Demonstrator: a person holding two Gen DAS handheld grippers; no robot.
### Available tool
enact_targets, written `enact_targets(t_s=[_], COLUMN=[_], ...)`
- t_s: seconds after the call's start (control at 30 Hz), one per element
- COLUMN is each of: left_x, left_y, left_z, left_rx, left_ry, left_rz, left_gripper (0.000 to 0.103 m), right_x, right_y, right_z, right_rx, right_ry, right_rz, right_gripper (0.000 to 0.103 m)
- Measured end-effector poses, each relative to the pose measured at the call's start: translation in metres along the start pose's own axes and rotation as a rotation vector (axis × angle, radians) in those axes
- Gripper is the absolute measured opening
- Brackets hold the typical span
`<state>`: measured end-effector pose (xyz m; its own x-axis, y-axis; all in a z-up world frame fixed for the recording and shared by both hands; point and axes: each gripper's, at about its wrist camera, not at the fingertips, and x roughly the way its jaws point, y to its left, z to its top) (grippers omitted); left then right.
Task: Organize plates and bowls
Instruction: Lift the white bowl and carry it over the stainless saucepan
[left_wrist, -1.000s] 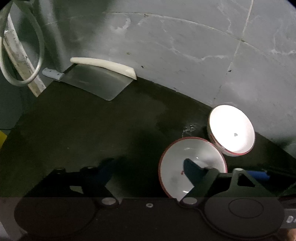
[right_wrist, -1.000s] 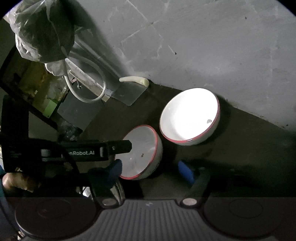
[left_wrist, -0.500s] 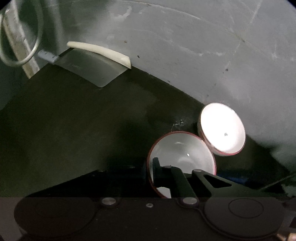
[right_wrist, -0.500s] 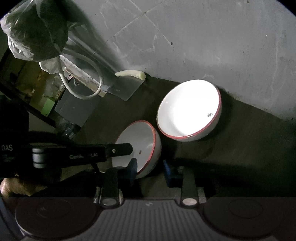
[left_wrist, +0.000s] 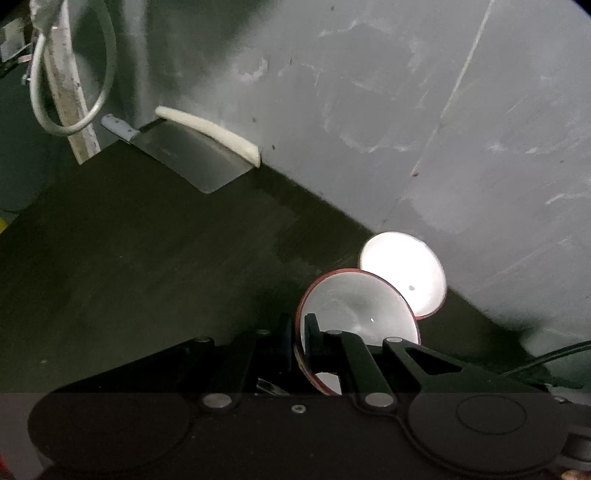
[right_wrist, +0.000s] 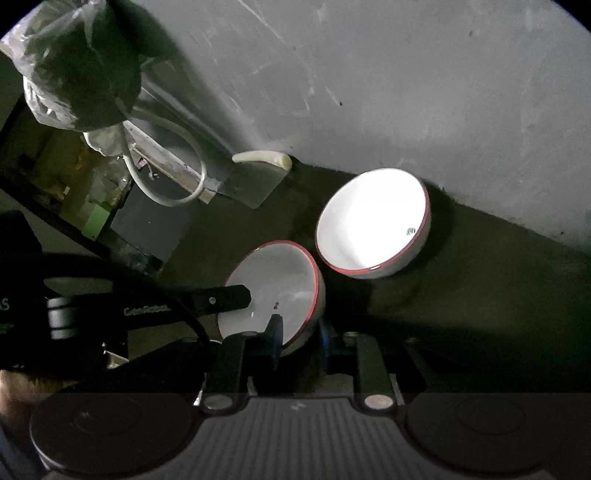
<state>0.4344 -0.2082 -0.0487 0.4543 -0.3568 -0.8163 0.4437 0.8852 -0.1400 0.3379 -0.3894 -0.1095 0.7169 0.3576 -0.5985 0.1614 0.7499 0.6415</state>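
Note:
Two white bowls with red rims stand on a dark counter by a grey wall. The small bowl (left_wrist: 362, 306) (right_wrist: 277, 277) is tilted, with its mouth facing the left wrist view. My left gripper (left_wrist: 298, 336) is shut on its left rim, one finger inside and one outside. One of its fingers (right_wrist: 229, 297) reaches in from the left in the right wrist view. My right gripper (right_wrist: 299, 341) is closing on the bowl's near wall, which sits between its blue pads. The large bowl (left_wrist: 406, 266) (right_wrist: 369, 221) rests just behind, brightly lit and untouched.
A cleaver (left_wrist: 192, 158) (right_wrist: 255, 184) lies at the back against the wall (left_wrist: 369, 110) under a pale strip (left_wrist: 210, 127). A hose loop (left_wrist: 74, 74) (right_wrist: 173, 177) and a plastic bag (right_wrist: 81, 66) hang at the far left. A cable (left_wrist: 546, 358) runs at the right.
Both grippers were open and have closed around the small bowl's rim. The left one has moved and rolled, and the bowl now tilts instead of sitting flat.

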Motion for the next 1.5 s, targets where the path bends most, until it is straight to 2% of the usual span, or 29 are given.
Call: enact_targets(t_s=[0.23,0.6,0.77,0.93,1.03,1.2,1.5], left_x=[-0.028,-0.061,-0.079,-0.1,-0.106,-0.106,-0.1], left_y=[-0.016,-0.036,-0.041,-0.045,-0.045,-0.042,-0.035], left_z=[-0.017,-0.049,-0.078,-0.111,-0.128,-0.148,-0.181], left_rx=[-0.068,-0.2,-0.264,-0.303,-0.326,-0.375,-0.453], left_ry=[-0.079,-0.178,-0.209,-0.246,-0.249,-0.229,-0.16], left_rz=[-0.023,-0.07,-0.077,-0.055,-0.05,-0.054,-0.052], left_gripper=[0.006,0.007,0.007,0.009,0.01,0.01,0.01], right_x=[-0.035,-0.082,-0.102,-0.117,-0.121,-0.124,-0.125], right_y=[0.003,0.009,0.01,0.015,0.019,0.02,0.026], right_z=[0.003,-0.004,-0.01,-0.022,-0.033,-0.042,-0.058], right_rx=[-0.049,-0.143,-0.191,-0.261,-0.31,-0.32,-0.376], right_ry=[-0.035,-0.037,-0.024,0.034,0.084,0.165,0.268], right_rz=[0.011,-0.009,-0.007,0.011,0.02,0.029,0.004], right_gripper=[0.023,0.023,0.023,0.023,0.023,0.023,0.023])
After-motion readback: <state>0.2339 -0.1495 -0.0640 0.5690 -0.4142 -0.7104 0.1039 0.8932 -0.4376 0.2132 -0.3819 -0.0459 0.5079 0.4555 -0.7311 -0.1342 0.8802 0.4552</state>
